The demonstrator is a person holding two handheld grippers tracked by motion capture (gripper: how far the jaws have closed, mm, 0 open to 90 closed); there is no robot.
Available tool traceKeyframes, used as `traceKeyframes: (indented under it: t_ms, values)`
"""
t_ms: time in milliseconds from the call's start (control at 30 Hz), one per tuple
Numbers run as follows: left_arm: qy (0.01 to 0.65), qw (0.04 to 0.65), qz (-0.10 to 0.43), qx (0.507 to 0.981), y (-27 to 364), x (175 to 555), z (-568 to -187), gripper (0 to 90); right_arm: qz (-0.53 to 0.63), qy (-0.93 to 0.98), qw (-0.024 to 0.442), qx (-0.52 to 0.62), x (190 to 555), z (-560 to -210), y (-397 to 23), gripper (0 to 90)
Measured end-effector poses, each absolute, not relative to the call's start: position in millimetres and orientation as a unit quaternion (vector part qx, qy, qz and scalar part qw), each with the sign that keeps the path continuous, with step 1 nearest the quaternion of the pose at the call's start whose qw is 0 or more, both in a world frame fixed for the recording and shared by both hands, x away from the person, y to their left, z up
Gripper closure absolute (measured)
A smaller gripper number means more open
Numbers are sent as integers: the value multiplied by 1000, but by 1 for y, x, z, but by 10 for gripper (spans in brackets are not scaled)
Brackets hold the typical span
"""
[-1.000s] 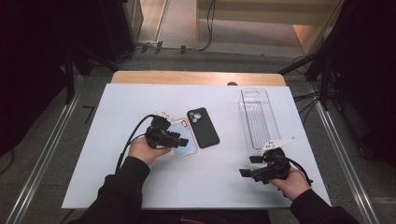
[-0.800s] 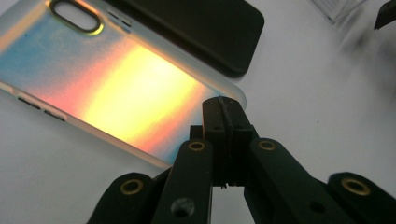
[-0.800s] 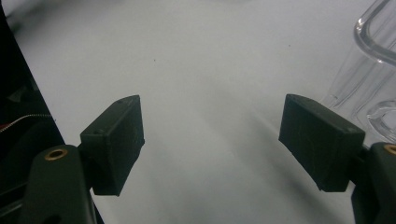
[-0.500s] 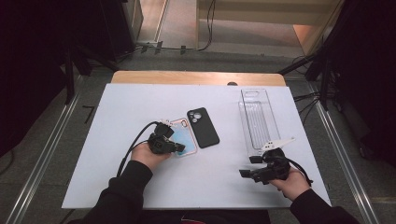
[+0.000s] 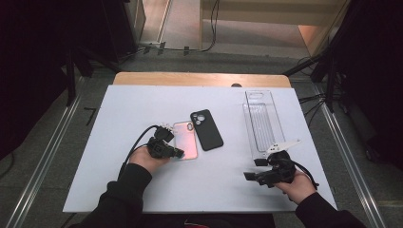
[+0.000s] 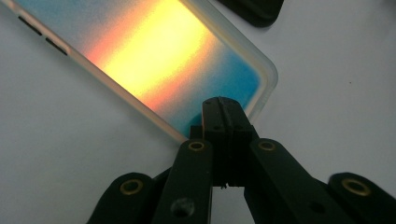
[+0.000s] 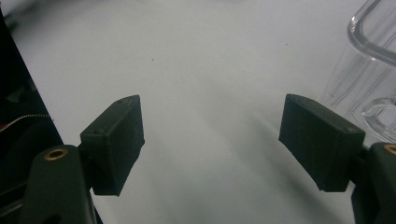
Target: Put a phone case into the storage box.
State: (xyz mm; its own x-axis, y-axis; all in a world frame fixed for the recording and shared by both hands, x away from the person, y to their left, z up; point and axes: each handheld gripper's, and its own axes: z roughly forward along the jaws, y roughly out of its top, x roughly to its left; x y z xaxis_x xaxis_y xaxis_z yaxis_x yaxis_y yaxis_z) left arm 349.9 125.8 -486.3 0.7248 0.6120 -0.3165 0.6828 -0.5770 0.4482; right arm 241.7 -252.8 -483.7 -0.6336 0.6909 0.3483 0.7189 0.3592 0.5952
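Moved: left gripper (image 6: 223,105) jaws just closed together at the translucent phone case (image 6: 154,51) corner, frame centre.
Right gripper (image 7: 212,135): jaws apart, empty.

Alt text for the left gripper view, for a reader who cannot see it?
The left gripper's two black jaws are shut together at the corner of a translucent phone case with an orange, yellow and blue gradient, lying on the white table. A black phone case's edge shows at the top.
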Motion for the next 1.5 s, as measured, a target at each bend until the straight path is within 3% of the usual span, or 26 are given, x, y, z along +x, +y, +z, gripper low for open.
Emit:
traceKeyframes:
  t_ms: [1167,1233,1333,1367,1400,1500]
  values:
    - [405,270,-79,870,212,330,-480,894,-372,-823,17,-430,243,-484,-254,202]
    - [404,297,-90,861,214,329,-477,795,-373,-822,17,-430,243,-484,-254,202]
    - [390,339,-89,852,216,326,-470,745,-374,-822,16,-430,243,-484,-254,202]
    - [386,350,-89,849,216,324,-468,649,-374,-821,15,-430,243,-484,-254,201]
    - [384,359,-88,846,216,322,-467,649,-374,-821,15,-430,243,-484,-254,201]
    - [377,380,-80,841,215,313,-466,530,-374,-822,16,-429,243,-484,-254,202]
